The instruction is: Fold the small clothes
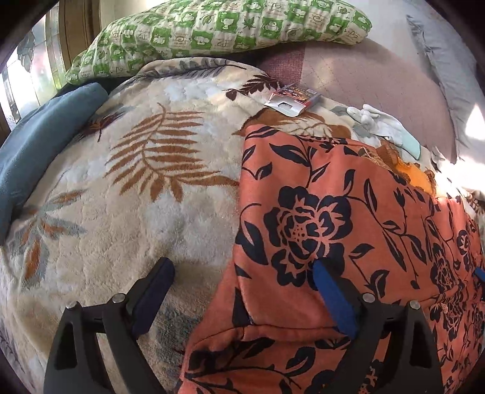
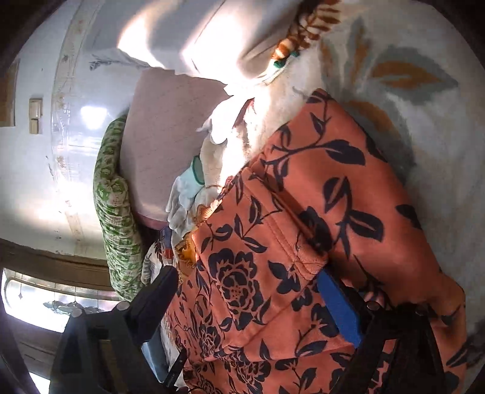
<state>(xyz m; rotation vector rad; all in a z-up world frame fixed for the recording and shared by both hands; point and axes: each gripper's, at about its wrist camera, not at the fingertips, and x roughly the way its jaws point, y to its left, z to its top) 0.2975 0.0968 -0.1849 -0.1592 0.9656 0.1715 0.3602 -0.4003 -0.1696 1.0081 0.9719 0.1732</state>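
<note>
Orange floral garment (image 1: 333, 212) lies partly folded on a cream leaf-patterned blanket (image 1: 136, 188) on the bed. Left tool (image 1: 242, 272) is released, jaws spread astride the garment's edge. Right tool (image 2: 245, 285) is likewise released above the cloth.

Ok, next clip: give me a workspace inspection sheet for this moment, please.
Surface: cream leaf-print blanket spread over a bed.
Job's things: orange floral garment lying partly folded on the blanket.
Clutter: white gloves, small card packet, blue cloth, green checked pillow.
Grippers: left gripper open, one finger over the garment, one over blanket; right gripper open, garment between the fingers, not pinched.
Cables: nothing seen.
Surroundings: white wall, window.
</note>
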